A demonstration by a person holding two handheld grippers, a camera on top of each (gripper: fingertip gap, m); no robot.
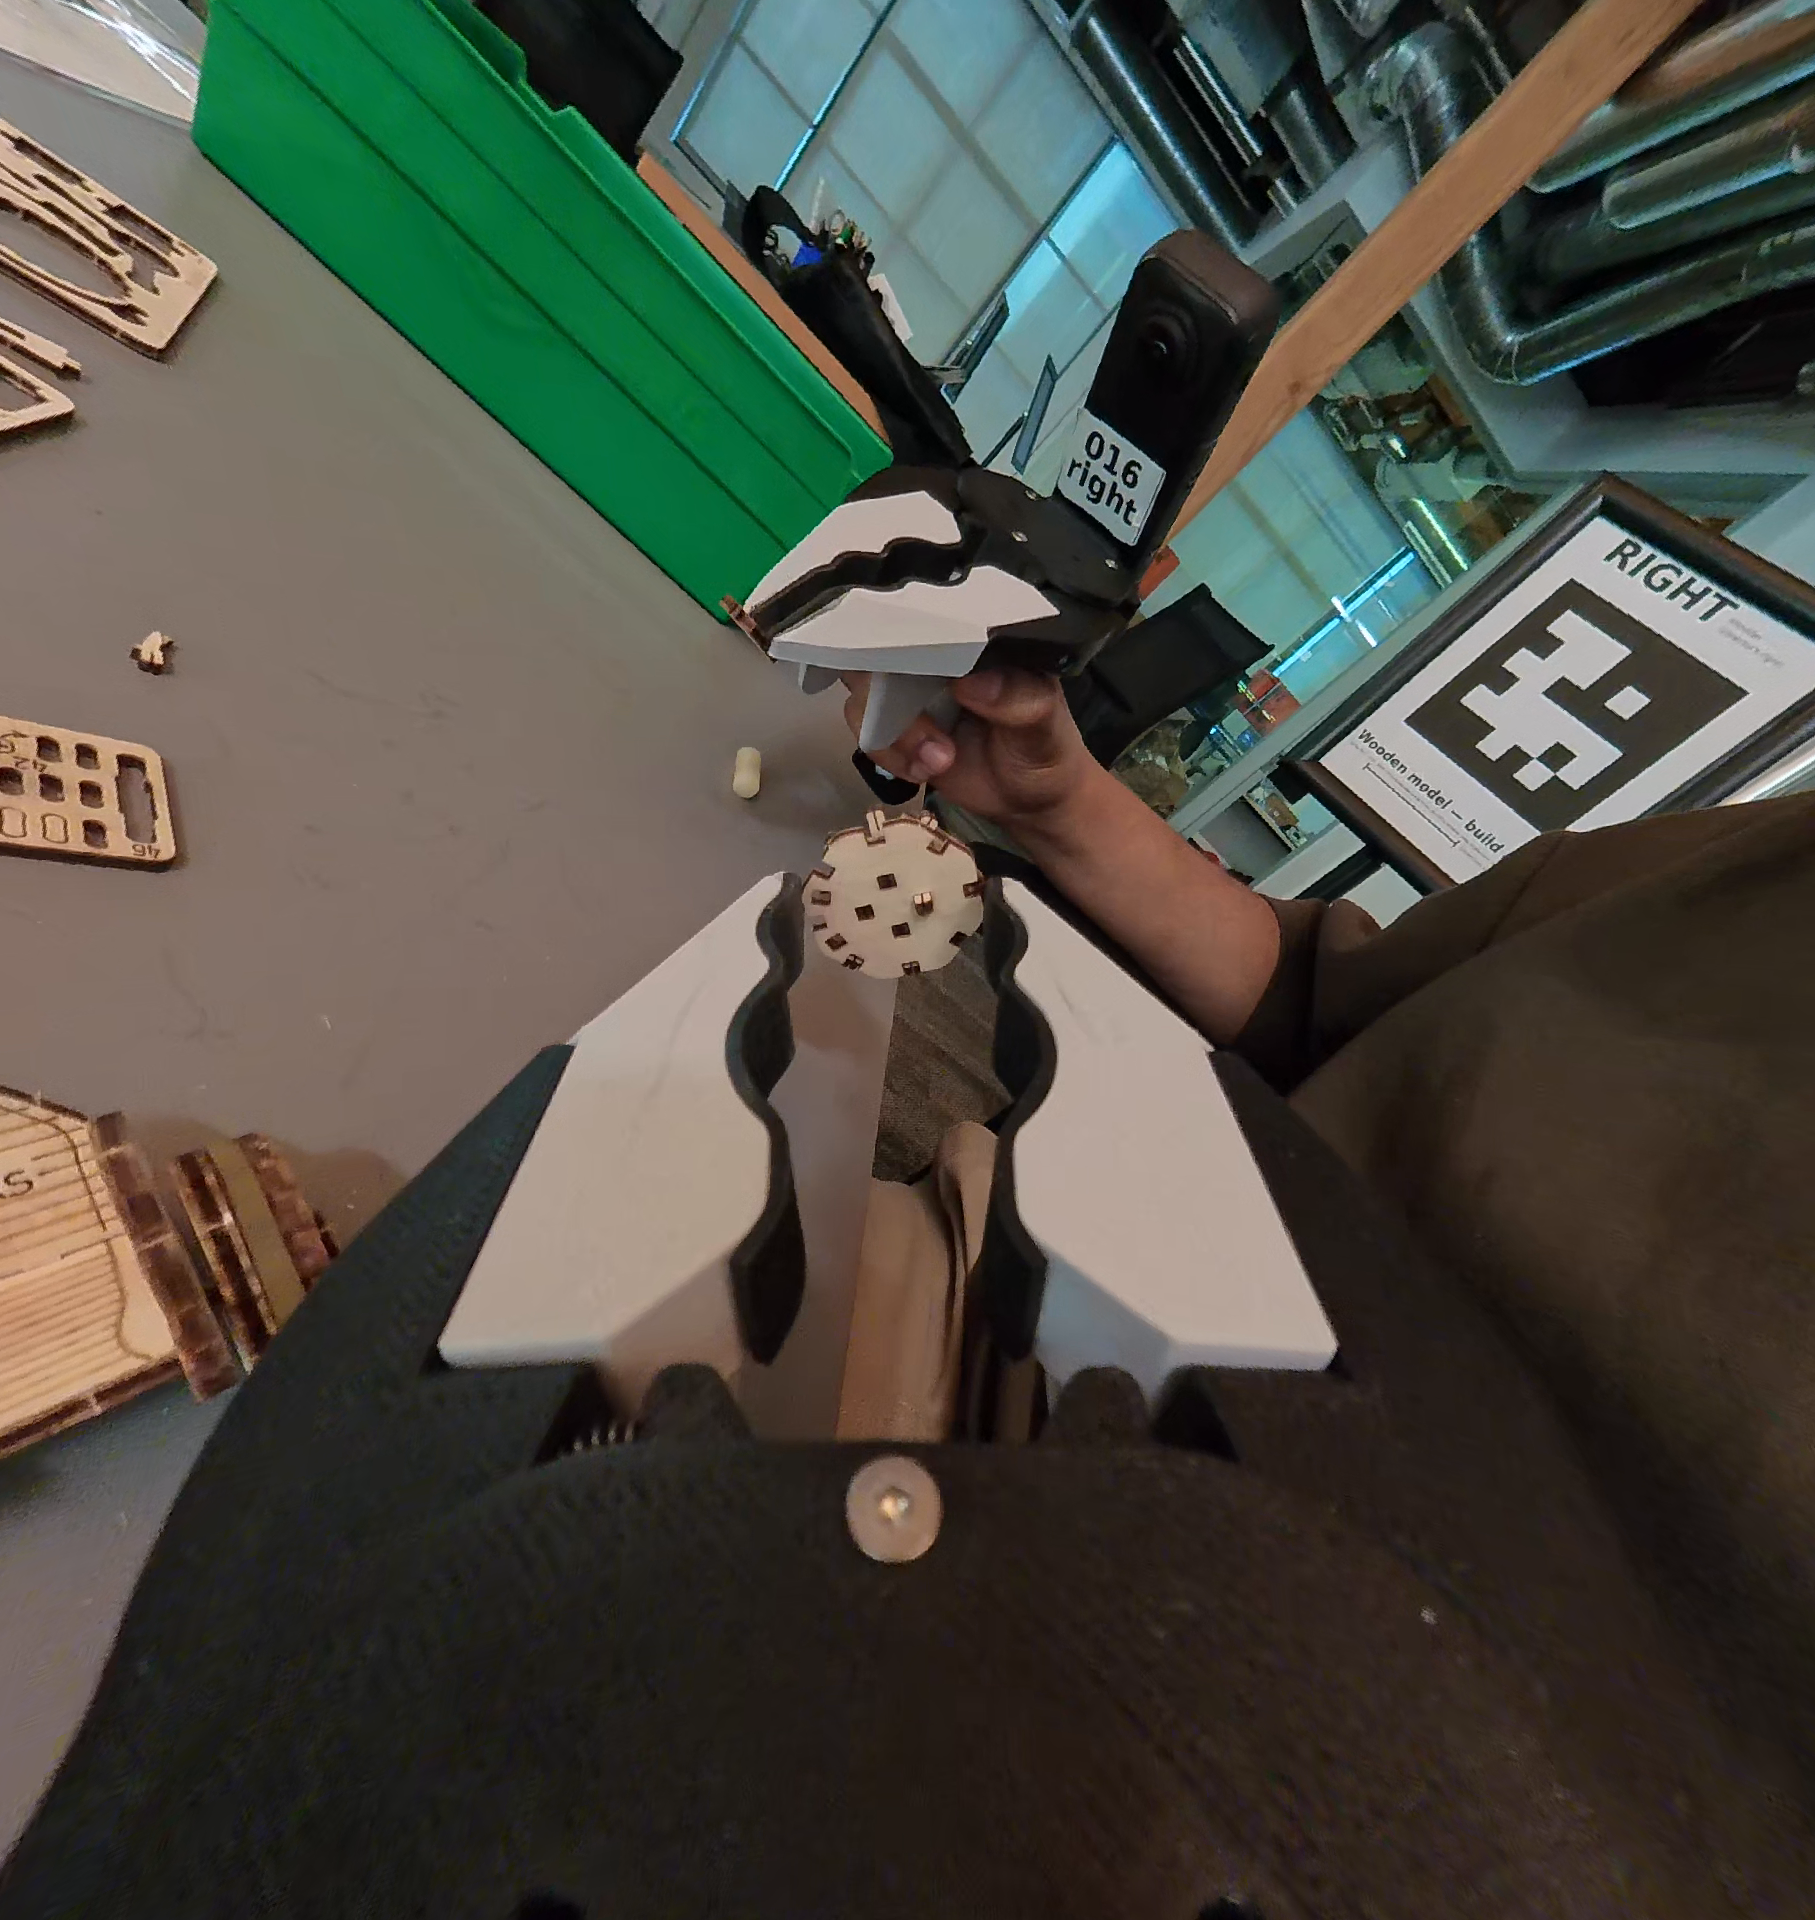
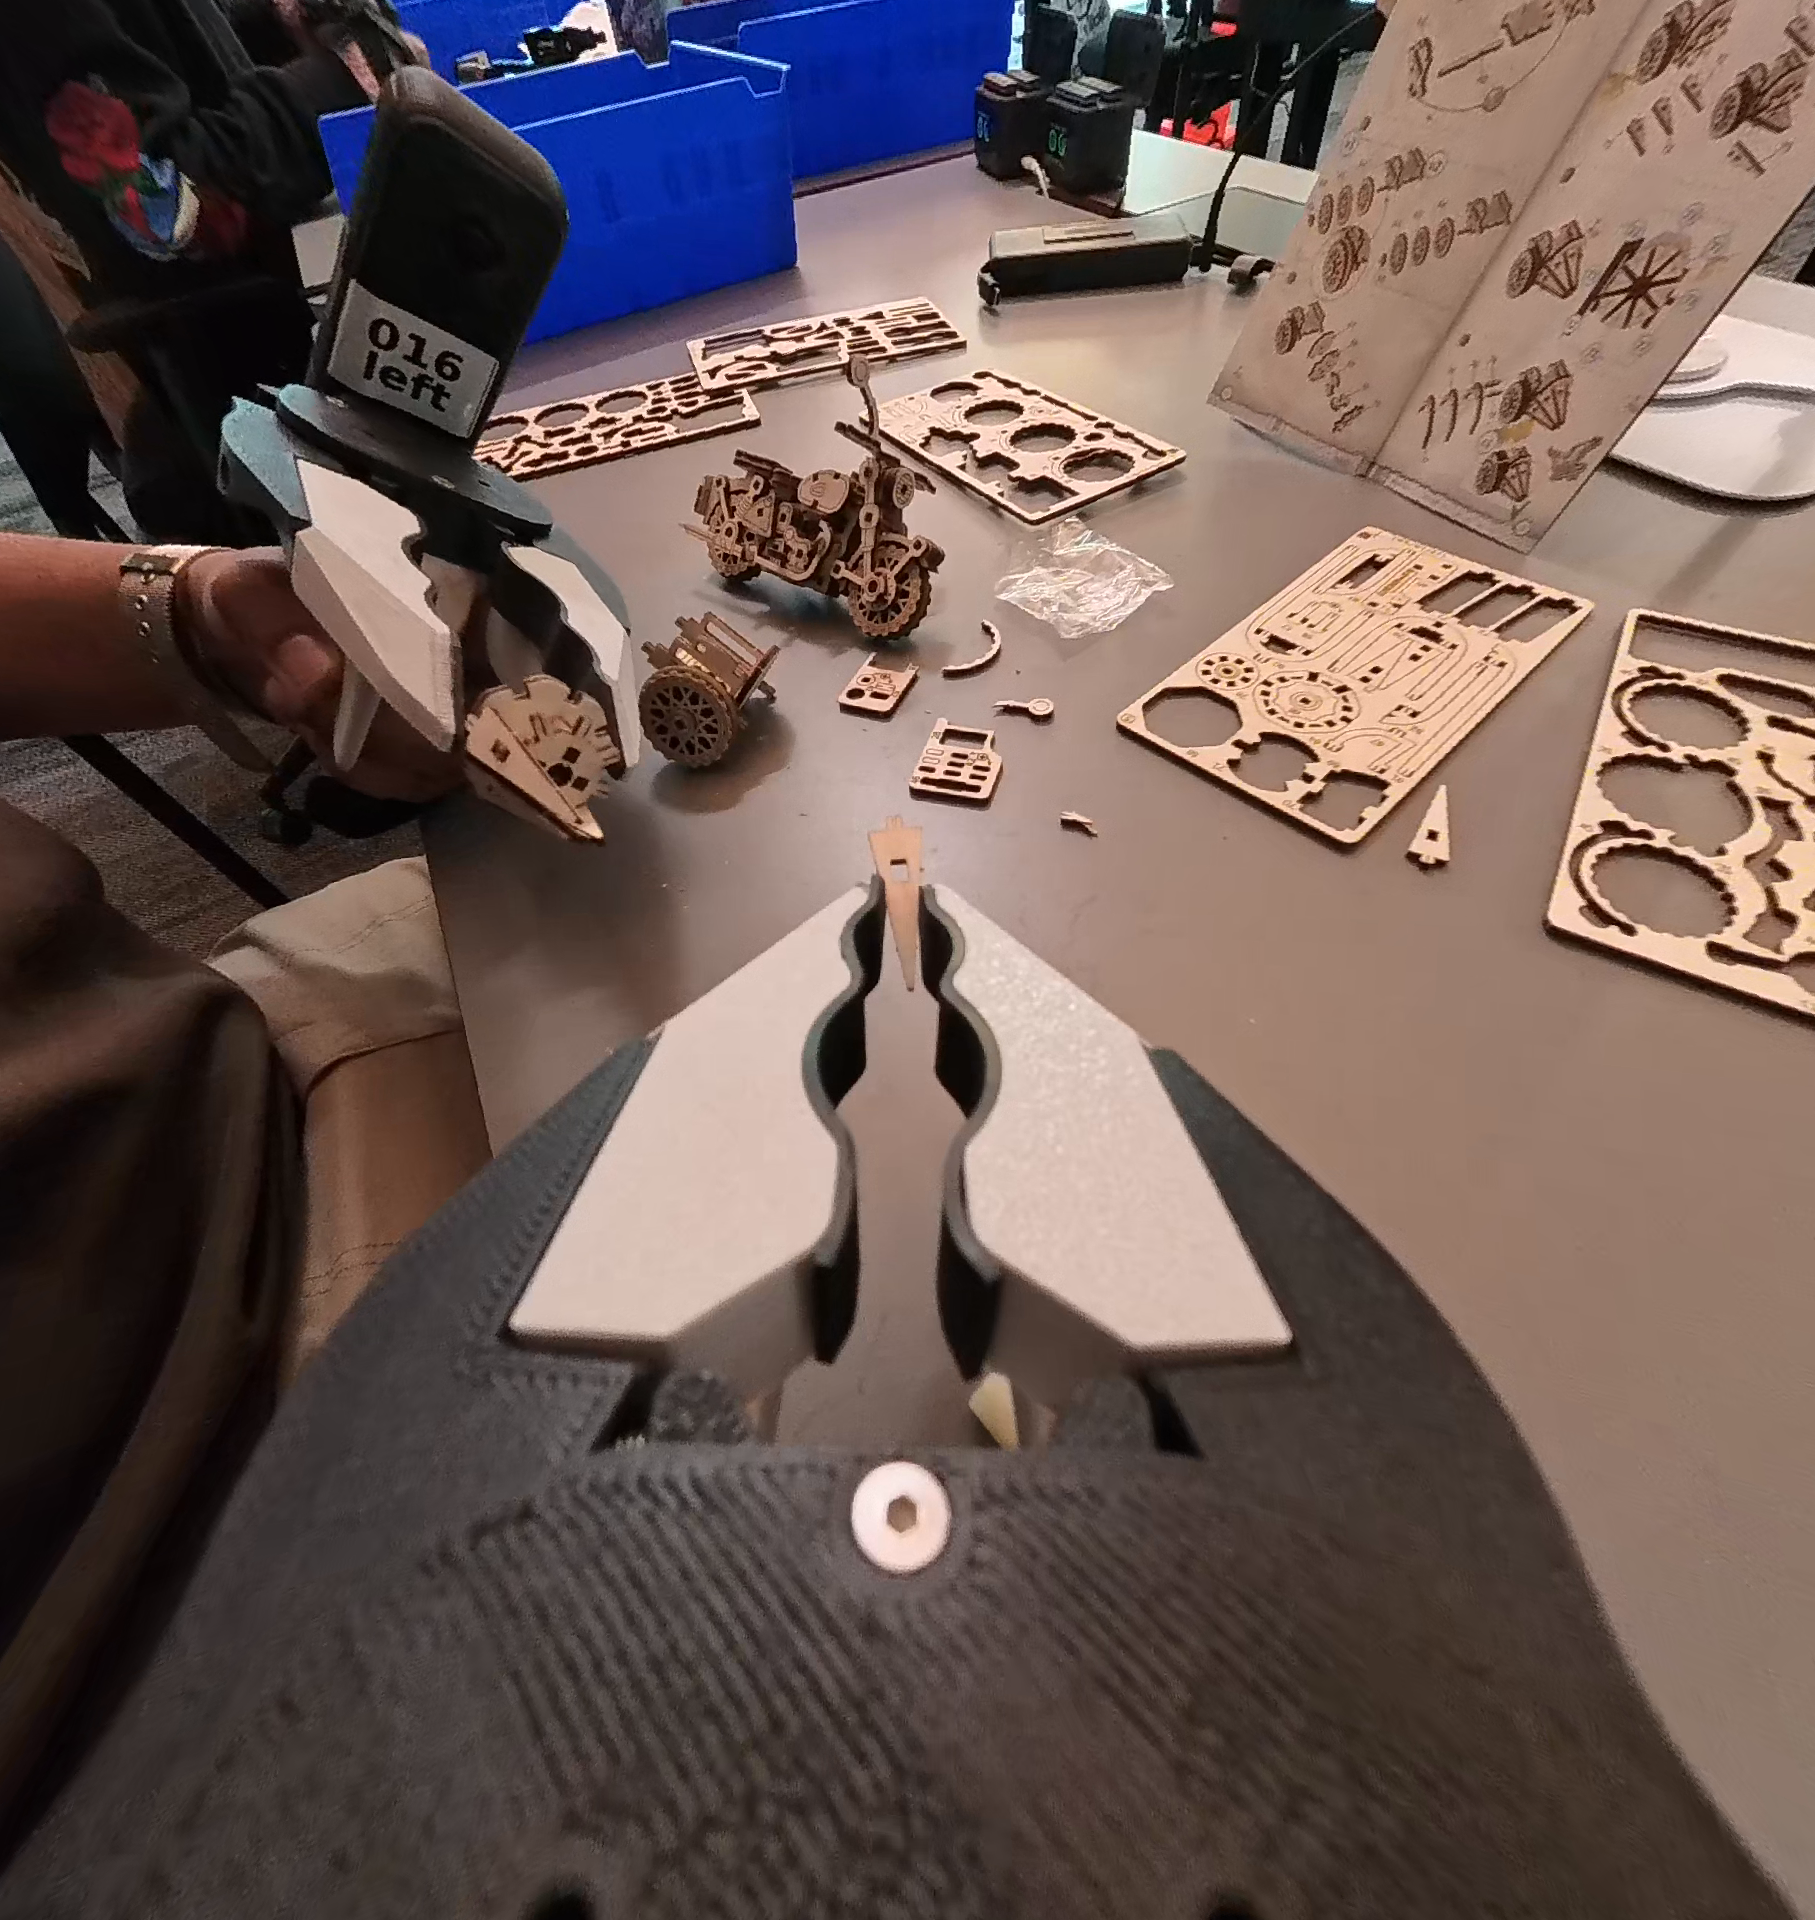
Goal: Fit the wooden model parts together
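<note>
Held aloft past the near edge of the grey surface (image 2: 1246,1039): a pale round wooden disc with notched rim and small square holes (image 1: 890,902), pinched at its sides between the tips of the left tool (image 1: 892,894), clenched on it. Seen from the right wrist view, the same disc (image 2: 539,750) with thin wooden pieces projecting from it to a point below. In the right tool (image 2: 898,902), clamped tight, a slim pointed wooden sliver with a notched head (image 2: 898,883), its head poking out beyond the tips, raised above the surface and well apart from the disc. Farther off on the surface: an assembled brown wooden motorcycle model (image 2: 815,545) standing upright, a small wooden wheeled sidecar piece (image 2: 705,691) just beside the left tool, flat laser-cut plywood sheets with punched-out holes (image 2: 1350,675) to the right, a crumpled clear plastic wrapper (image 2: 1079,587), a small keypad-like wooden piece (image 2: 955,767), and loose scraps. Propped at the far right, an illustrated instruction sheet (image 2: 1505,239). Blue plastic bins (image 2: 674,177) behind; in the left wrist view, a green plastic bin (image 1: 487,281) at the far side and a small cream cylinder (image 1: 745,774) lying on the surface.
</note>
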